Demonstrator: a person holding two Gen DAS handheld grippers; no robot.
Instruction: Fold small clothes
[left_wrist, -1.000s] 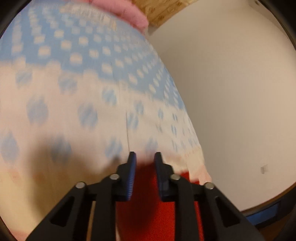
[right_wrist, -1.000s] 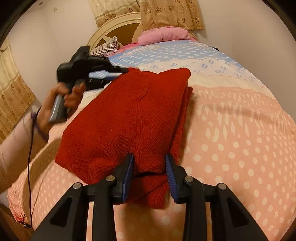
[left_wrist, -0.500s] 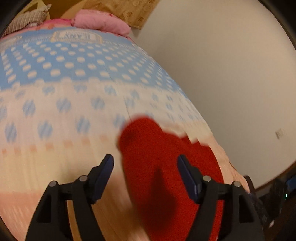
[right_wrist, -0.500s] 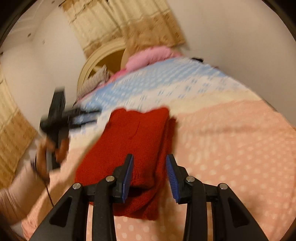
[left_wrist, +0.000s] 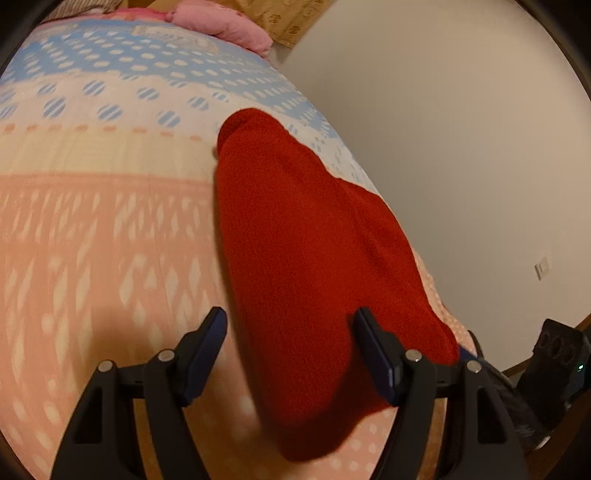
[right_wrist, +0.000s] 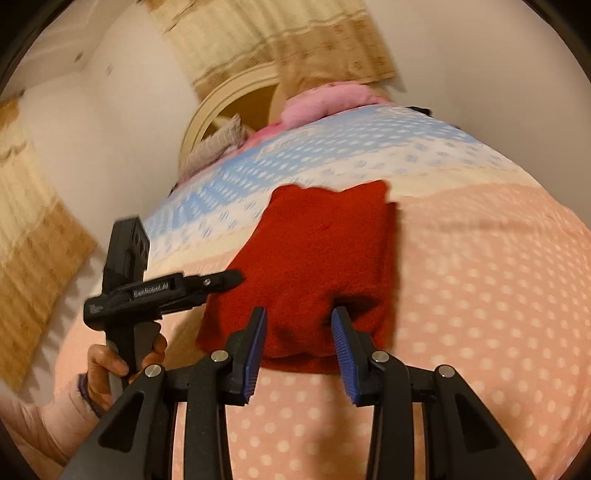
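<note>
My left claw (left_wrist: 290, 354) has just been opening and stands wide, its pads clear of the red sweater (left_wrist: 314, 258), which lies folded on the bed (left_wrist: 92, 240) near the edge by the wall (left_wrist: 461, 147). My right claw (right_wrist: 299, 347) is part open over the sweater's near hem; the knit sits between the pads, but I see no pinch.

I think the main risk is snagging: either pad could catch the loose knit as I draw away and drag the top layer off, undoing the fold. The soft quilt could also let the bundle slump.

A pink pillow (left_wrist: 221, 26) and a striped cushion (right_wrist: 214, 147) sit by the headboard (right_wrist: 229, 96), well apart. A curtain (right_wrist: 37, 236) hangs on the left. Nothing blocks either claw.
</note>
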